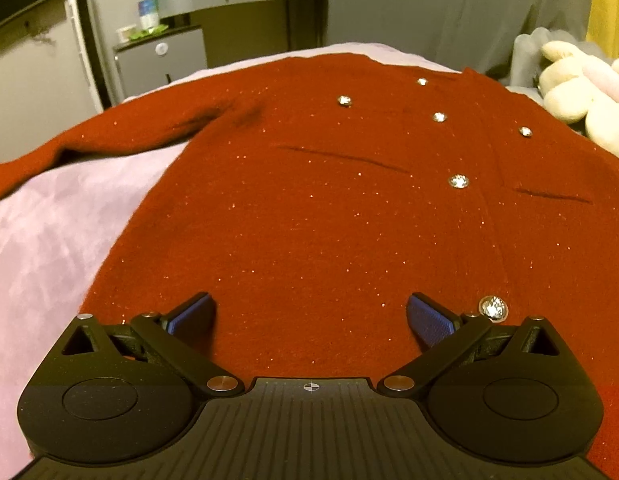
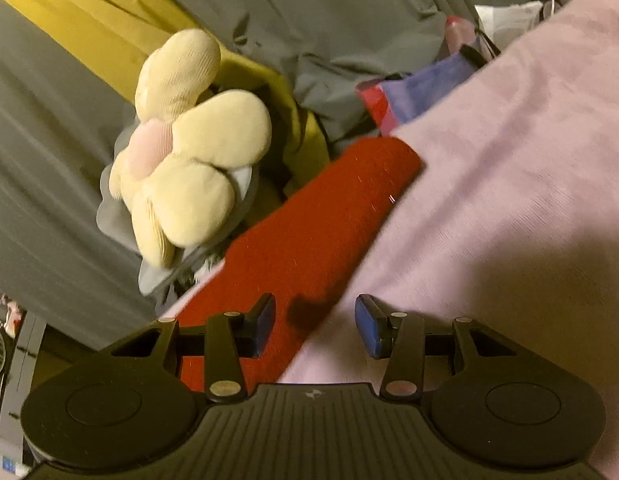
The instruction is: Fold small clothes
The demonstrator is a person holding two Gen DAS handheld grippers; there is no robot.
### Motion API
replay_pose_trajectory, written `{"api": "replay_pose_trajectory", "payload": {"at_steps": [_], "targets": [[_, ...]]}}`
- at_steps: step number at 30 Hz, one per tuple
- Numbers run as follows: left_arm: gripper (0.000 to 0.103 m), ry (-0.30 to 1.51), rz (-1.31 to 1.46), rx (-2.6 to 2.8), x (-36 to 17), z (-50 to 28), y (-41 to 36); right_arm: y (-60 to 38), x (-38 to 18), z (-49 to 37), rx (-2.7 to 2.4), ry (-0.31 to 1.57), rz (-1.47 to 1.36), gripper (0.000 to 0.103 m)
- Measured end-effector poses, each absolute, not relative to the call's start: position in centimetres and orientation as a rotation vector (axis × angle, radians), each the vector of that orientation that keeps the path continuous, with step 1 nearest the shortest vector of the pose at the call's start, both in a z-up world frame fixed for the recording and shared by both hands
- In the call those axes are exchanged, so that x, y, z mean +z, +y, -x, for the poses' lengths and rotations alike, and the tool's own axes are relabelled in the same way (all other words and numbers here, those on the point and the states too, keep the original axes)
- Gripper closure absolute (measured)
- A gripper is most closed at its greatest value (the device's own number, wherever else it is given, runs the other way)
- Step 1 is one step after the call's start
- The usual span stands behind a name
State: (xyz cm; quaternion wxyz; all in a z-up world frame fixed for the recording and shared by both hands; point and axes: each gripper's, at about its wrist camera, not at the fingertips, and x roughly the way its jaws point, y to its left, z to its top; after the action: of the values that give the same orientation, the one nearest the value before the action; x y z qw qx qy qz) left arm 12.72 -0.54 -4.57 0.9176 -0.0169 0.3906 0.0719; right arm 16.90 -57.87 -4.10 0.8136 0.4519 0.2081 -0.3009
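left gripper (image 1: 311,316): jaws stood wide apart above the lower part of the red cardigan, nothing held between them; whether the blue pads (image 1: 191,314) touched the knit could not be told.
right gripper (image 2: 315,326): jaws stood open, less widely than the left pair, nothing held between them; one blue pad (image 2: 263,328) lay over the red sleeve, the other over the bedcover beside it, the sleeve edge running between the two.
red cardigan (image 1: 309,208): one garment, spread flat and front-up on the pink bedcover, glitter thread showing across the knit; two slit pockets showed as dark lines.
left sleeve (image 1: 109,136): one, stretched away to the left across the bedcover.
red sleeve (image 2: 309,236): one, lying straight and diagonal on the bedcover in the right wrist view, its cuff end near the plush toy.
rhinestone buttons (image 1: 458,181): six counted in the left wrist view, in two rows; the nearest sat just beside the gripper's right finger.
pink bedcover (image 1: 49,240): one, beneath the garment.
plush toy (image 2: 181,168): one, cream with a pink centre, at the bed's edge beside the sleeve.
grey cabinet (image 1: 245,4): one, well behind the bed, small bottles on top.
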Motion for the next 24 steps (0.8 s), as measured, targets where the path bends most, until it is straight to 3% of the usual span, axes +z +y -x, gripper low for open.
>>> {"api": "replay_pose_trajectory", "payload": {"at_steps": [2,5,9,13,16,18,19,24], "targets": [[0.0,0.805,0.053,0.145,-4.6,-12.9,-0.2,-58.5,-4.3,-18.1,-0.657,0.448,-0.948,0.062],[0.0,0.8,0.06,0.15,-4.6,-12.5,-0.4,-58.2,-4.5,-19.5,-0.697,0.508,-0.86,0.09],[0.0,0.782,0.037,0.151,-4.7,-12.4,-0.7,-54.0,-1.5,-21.7,-0.657,0.554,-0.514,0.095],[0.0,0.759,0.017,0.149,-4.9,-12.2,-1.1,-42.2,3.8,-22.4,-0.327,0.436,-0.058,0.095],[0.0,0.757,0.015,0.136,-4.7,-12.1,-1.0,-32.9,5.5,-21.4,-0.025,0.388,0.096,0.091],[0.0,0.76,0.026,0.115,-4.5,-12.0,-0.7,-28.6,5.3,-21.4,0.129,0.498,0.095,0.063],[0.0,0.76,0.034,0.098,-4.3,-12.0,-0.5,-27.0,5.0,-21.1,0.177,0.533,0.071,0.058],[0.0,0.693,0.197,-0.072,-1.6,-12.7,0.7,-27.3,4.6,-18.8,0.085,0.589,-0.16,0.057]]}}
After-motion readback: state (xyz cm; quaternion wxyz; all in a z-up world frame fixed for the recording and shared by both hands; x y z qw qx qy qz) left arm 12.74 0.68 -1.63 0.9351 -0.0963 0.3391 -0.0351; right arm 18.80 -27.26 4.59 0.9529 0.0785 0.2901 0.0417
